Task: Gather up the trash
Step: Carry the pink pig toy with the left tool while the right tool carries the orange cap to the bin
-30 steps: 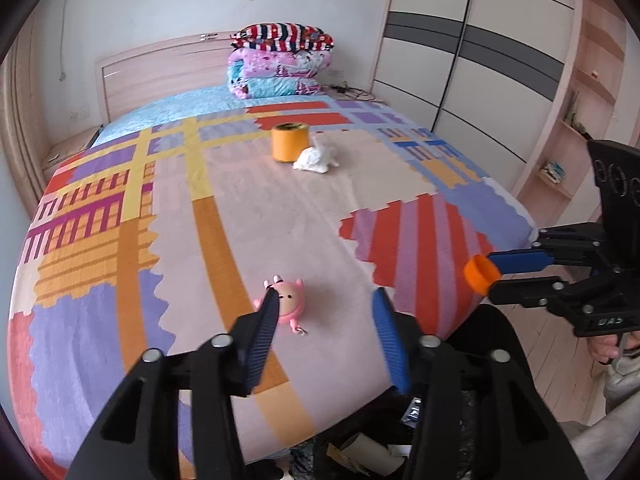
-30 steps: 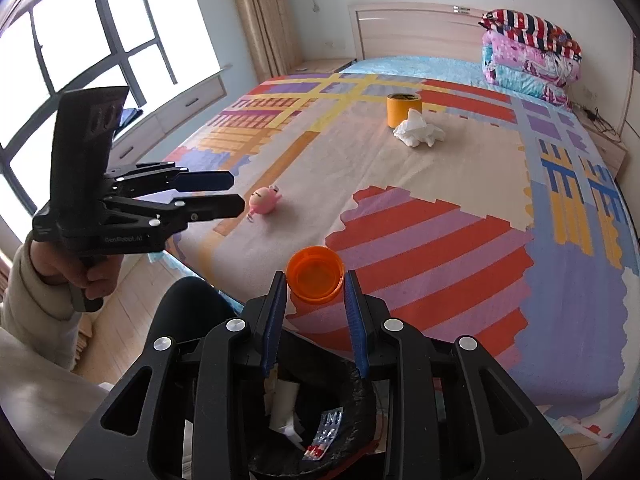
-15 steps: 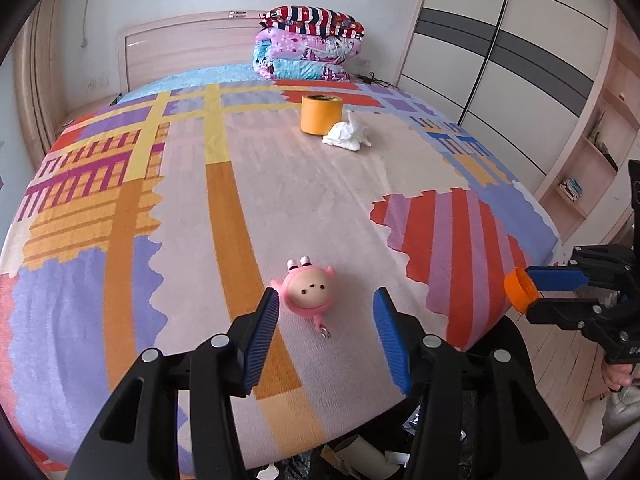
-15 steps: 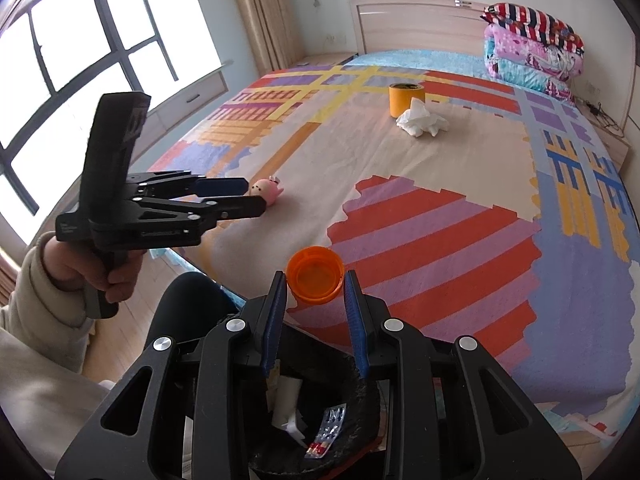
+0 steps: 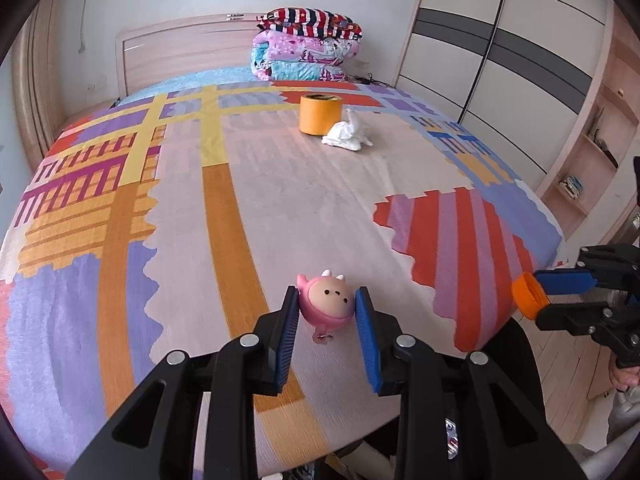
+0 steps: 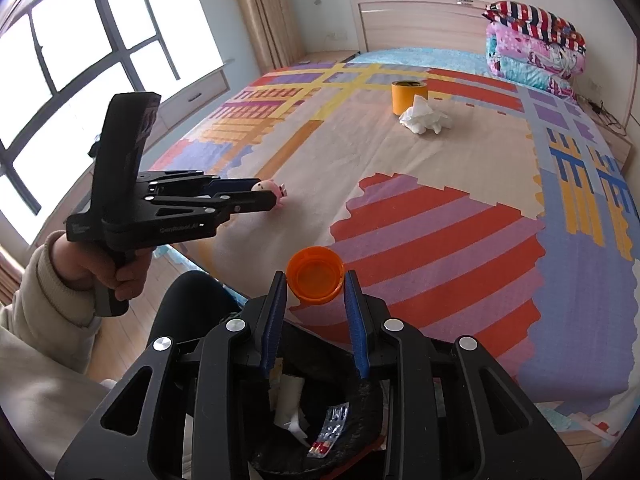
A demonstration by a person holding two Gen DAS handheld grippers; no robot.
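Right now the left gripper (image 5: 325, 306) has its jaws closing around the pink toy (image 5: 326, 307), which sits on the bed (image 5: 280, 208) squarely between them near the foot edge; whether the pads press it yet is hard to tell. Meanwhile the right gripper (image 6: 315, 294) is clamped on an orange cap (image 6: 315, 280), above the black bin (image 6: 360, 452), whose rim is partly hidden.

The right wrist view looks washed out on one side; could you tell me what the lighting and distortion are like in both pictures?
Right wrist view: the window is blown out to white, while the trash bin beneath the tongs is dark. Left wrist view: even, soft light with no glare; the pink toy is sharp. Both views: fisheye bending curves the bed edges, with black corners.
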